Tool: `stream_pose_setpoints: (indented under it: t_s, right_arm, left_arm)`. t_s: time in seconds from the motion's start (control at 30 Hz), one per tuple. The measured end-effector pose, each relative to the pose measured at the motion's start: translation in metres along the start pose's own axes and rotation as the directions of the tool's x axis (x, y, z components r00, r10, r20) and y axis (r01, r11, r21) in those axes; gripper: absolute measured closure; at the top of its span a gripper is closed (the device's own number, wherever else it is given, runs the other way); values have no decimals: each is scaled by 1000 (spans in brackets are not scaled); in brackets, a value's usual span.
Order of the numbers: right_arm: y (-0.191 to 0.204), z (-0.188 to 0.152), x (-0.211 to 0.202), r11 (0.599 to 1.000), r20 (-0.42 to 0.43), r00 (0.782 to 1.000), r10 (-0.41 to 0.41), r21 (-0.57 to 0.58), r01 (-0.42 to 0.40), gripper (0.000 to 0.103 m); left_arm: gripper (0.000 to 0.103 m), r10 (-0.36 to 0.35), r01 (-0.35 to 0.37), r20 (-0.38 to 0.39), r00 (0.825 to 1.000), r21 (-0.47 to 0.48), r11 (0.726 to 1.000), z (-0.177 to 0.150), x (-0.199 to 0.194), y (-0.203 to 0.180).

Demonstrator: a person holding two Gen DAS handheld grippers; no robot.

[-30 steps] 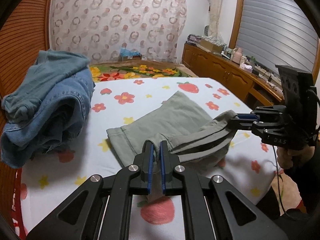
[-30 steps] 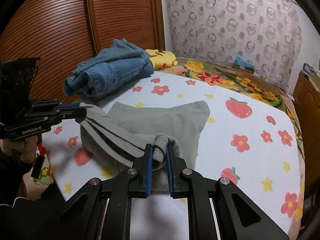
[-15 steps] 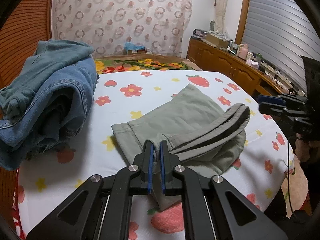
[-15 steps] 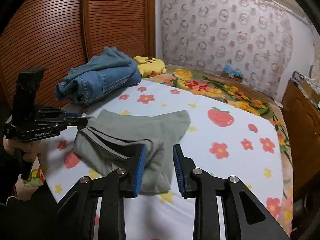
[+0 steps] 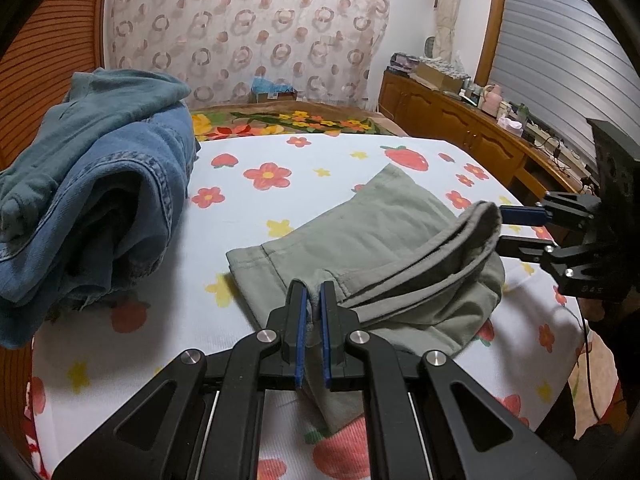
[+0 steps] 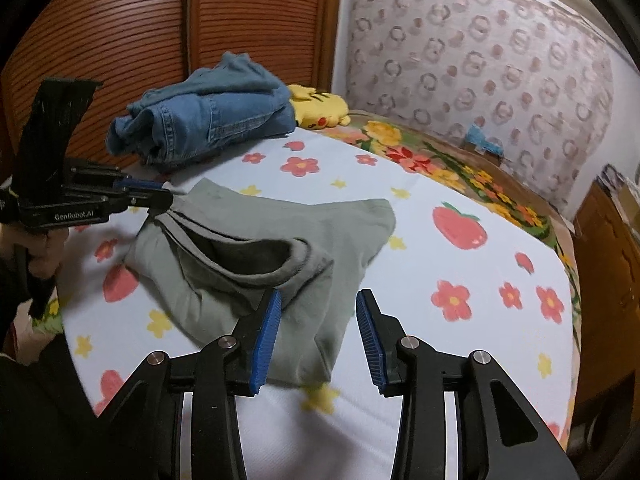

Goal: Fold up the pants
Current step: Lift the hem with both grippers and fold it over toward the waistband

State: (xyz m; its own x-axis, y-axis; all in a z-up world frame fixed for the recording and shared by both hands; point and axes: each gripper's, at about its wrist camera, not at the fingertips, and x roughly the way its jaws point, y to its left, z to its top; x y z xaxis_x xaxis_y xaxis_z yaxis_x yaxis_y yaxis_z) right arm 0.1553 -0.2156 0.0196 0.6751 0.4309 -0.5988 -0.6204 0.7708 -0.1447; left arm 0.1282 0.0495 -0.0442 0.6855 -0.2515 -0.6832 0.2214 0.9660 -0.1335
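While the left tool [image 5: 314, 300] pinches soft grey-green pants [image 5: 372, 236] — ribbed waistband; right tool [image 6: 318, 312] gapes wide.

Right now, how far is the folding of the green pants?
One fold looks done: the green pants lie doubled on the bed. The left gripper grips one waistband corner; the right gripper is open beside the other. Left: flatten the raised waistband and fold again.

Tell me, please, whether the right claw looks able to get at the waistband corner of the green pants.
Probably yes: the right claw is open, with the green pants waistband corner just ahead, uncovered.
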Motion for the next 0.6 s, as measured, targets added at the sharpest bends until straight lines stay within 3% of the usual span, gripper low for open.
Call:
stream_pose_setpoints:
  t_s: [0.17, 0.6]
  right_arm:
    - [-9, 8, 18, 999, -15, 999, 40, -35, -41, 62]
    - [-30, 8, 50, 991, -48, 990, 134, 14, -134, 62]
  left_arm:
    - [96, 0, 0, -6, 1000, 2, 1000, 5, 4, 2]
    - [96, 1, -2, -53, 999, -5, 1000, 6, 29, 10]
